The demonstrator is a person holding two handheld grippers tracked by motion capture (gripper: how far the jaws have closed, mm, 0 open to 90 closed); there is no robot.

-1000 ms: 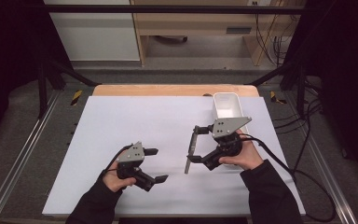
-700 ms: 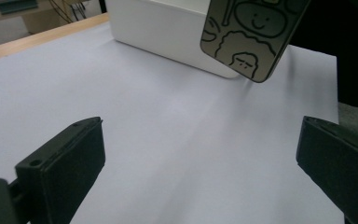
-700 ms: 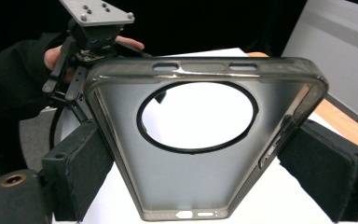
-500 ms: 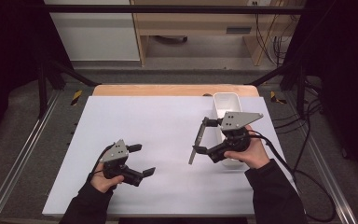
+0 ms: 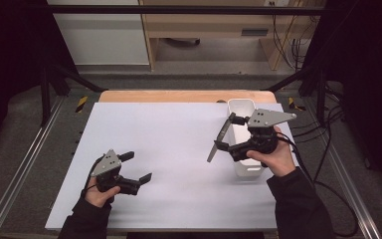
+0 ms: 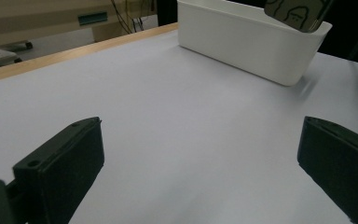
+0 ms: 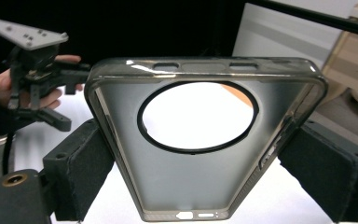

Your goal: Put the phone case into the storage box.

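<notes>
So the phone case is a smoky see-through one with a big round camera hole, and it's pinched by its two long sides between the jaws of the right tool. In the high view the case sits up in the air, on edge and tilted, just left of the white bin and above the tabletop, not touching either one. The right hand holding that tool hovers over the bin itself.

The bin stands at the right side of the tabletop, long way pointing away from the person. From the left gripper view you get its outer wall, but can't tell what's inside, if anything.

The left tool is down near the front left of the tabletop, well apart from the case, jaws spread wide with nothing between them.
</notes>
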